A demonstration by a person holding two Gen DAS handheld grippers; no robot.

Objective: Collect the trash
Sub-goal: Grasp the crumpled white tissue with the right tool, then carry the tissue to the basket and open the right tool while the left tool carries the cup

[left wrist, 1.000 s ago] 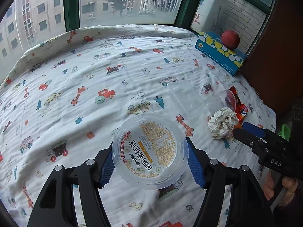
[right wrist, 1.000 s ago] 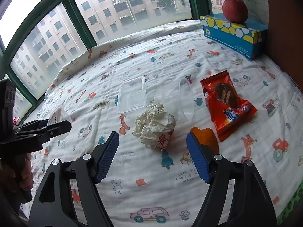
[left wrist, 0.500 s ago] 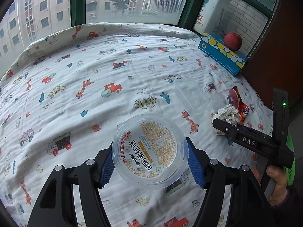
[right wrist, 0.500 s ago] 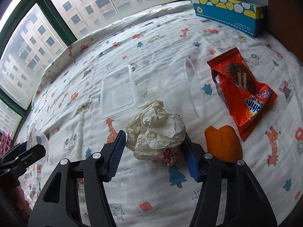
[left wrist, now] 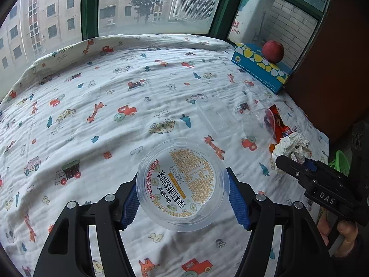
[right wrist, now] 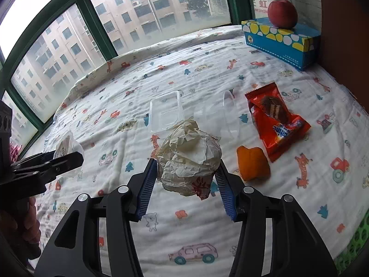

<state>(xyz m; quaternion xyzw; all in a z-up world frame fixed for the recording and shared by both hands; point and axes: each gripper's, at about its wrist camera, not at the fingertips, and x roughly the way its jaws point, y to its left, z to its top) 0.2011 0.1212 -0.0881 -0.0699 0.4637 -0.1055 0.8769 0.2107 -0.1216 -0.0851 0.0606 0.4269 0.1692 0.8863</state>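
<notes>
My left gripper [left wrist: 182, 184] is shut on a clear plastic tub [left wrist: 191, 175] with a printed label, held above the patterned bedsheet [left wrist: 115, 138]. The jaws of my right gripper [right wrist: 185, 164] are closing, and both blue pads press a crumpled paper ball [right wrist: 189, 152] that hangs just off the sheet. On the sheet behind it lie a clear rectangular tray [right wrist: 165, 113], a clear cup on its side [right wrist: 221, 117], a red snack wrapper [right wrist: 276, 120] and an orange scrap [right wrist: 252, 166]. The right wrist view shows the left gripper [right wrist: 69, 159] at the far left.
A blue tissue box [right wrist: 279, 41] with a red apple [right wrist: 282, 13] on top stands at the back right by the window. A green basket [right wrist: 359, 235] shows past the bed's right edge. A dark wooden panel rises on the right.
The right gripper went forward over the paper ball, closed its pads on it and raised it off the sheet. The left gripper kept its hold on the tub.
</notes>
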